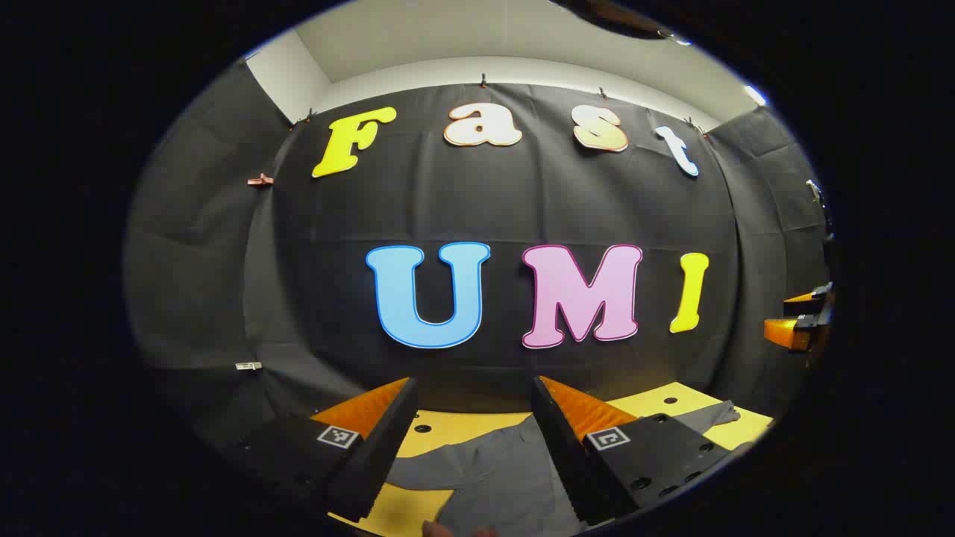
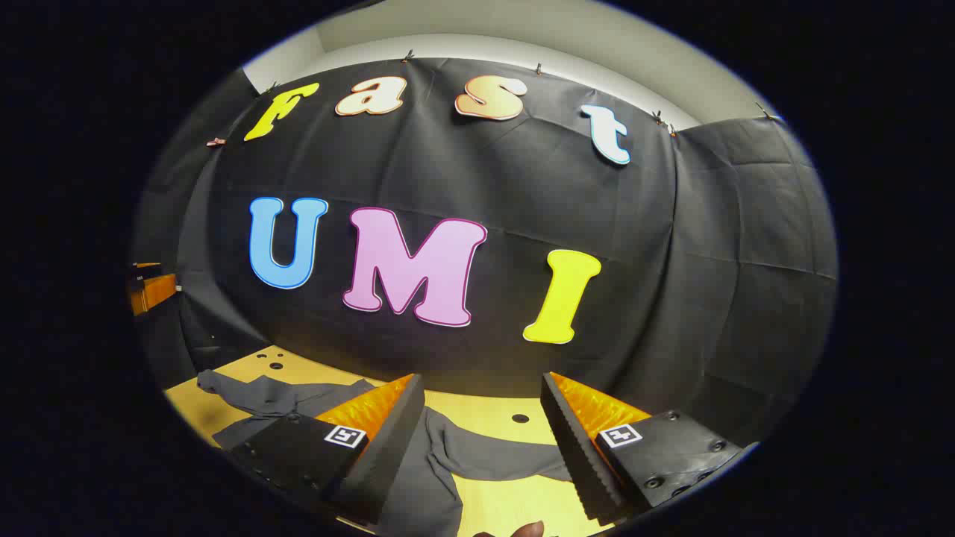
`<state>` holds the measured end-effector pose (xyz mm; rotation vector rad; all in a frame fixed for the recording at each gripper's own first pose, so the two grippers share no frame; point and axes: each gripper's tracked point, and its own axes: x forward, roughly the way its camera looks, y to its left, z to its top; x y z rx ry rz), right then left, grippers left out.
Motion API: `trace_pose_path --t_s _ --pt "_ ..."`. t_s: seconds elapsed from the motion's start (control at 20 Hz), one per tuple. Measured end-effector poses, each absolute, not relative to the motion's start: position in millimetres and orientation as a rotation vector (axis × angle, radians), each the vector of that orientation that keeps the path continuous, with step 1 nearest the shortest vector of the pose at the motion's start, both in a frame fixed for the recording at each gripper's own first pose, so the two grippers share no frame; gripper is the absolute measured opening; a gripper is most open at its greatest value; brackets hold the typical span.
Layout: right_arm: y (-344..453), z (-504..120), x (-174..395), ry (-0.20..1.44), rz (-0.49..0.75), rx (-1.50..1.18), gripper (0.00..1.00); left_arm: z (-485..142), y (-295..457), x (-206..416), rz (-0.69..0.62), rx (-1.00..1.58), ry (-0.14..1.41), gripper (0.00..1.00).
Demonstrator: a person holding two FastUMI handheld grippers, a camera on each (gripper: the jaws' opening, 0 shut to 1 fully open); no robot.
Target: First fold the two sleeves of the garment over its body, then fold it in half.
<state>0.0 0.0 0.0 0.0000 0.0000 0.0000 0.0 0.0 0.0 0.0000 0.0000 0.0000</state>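
Grey garment (image 1: 500, 477) lies spread on yellow worktop (image 1: 664, 406), sleeves not yet folded. Left tool (image 1: 474, 436) hangs above it, fingers wide apart, nothing held; body cloth directly below and ahead, one sleeve (image 1: 712, 414) trailing toward worktop's far right corner. Right tool (image 2: 481, 440) likewise wide open, empty, above other side; sleeve (image 2: 500, 456) runs crosswise between its fingers, and garment's other end (image 2: 261, 399) stretches toward far left edge. Judgement: each tool sits nearest own-side sleeve; long axis crosswise to both tools.
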Motion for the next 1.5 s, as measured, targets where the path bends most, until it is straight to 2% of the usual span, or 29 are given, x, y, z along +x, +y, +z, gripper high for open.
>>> trace_pose_path --t_s 0.1,0.15,0.2,0.7,0.95,1.5 --pt "-2 -4 4 0.005 0.004 0.009 0.97 0 -7 3 -0.014 0.017 -0.002 0.95" --pt "-2 -6 4 0.009 0.006 0.009 0.92 -1 -10 5 -0.017 0.021 -0.001 0.95" --pt "-4 -7 5 0.012 0.007 0.009 0.97 -1 -14 6 -0.020 0.018 0.002 0.95" --pt "-24 -19 27 0.032 0.001 0.016 0.97 -7 -36 22 -0.013 0.011 0.021 0.96" --pt "-48 -49 58 0.111 -0.013 0.043 0.97 -11 -56 33 -0.021 0.008 0.035 0.96" --pt "-148 -233 161 0.379 -0.103 0.069 0.98 -55 -92 56 0.021 0.021 0.164 0.96"
